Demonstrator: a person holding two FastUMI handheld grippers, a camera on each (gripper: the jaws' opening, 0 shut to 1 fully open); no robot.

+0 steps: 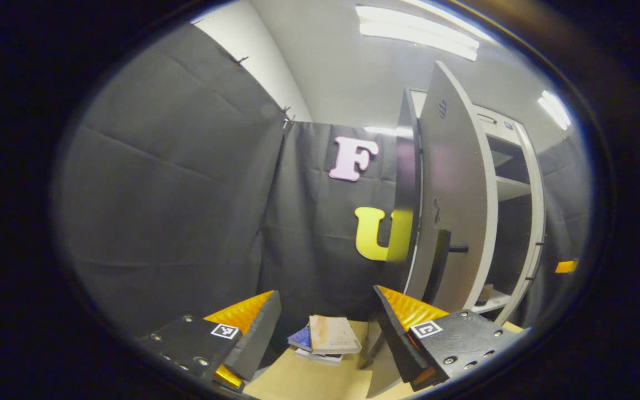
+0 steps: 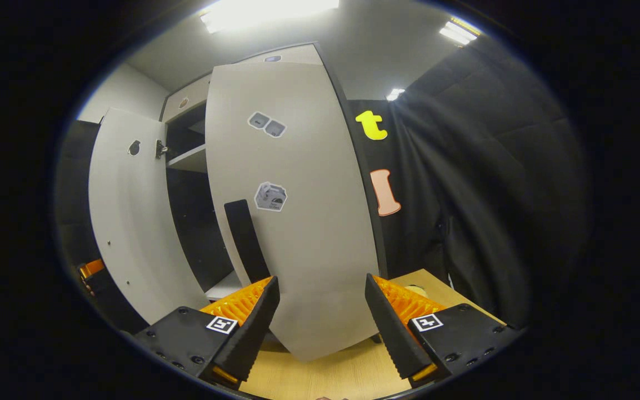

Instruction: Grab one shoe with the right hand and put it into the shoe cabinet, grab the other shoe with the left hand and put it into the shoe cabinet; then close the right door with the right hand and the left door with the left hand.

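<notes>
My left gripper (image 1: 325,328) is open with nothing between its fingers. Just right of it the shoe cabinet's left door (image 1: 456,194) stands open, seen nearly edge-on, its black handle (image 1: 441,261) close above my right finger. Past the door are the cabinet's shelves (image 1: 511,189), and a small brown thing (image 1: 486,291) on the bottom shelf is too small to tell. In the right gripper view my right gripper (image 2: 320,316) is open, with the right door (image 2: 303,222) close in front and its lower edge between the fingers. That door's black handle (image 2: 245,239) is up left. The left door (image 2: 125,222) stands wide open.
A stack of books (image 1: 328,339) lies on the pale wooden surface (image 1: 309,380) ahead of my left gripper. Black cloth walls close in on both sides. The other gripper (image 2: 92,272) shows beyond the left door's lower edge. Stickers (image 2: 270,197) dot the right door.
</notes>
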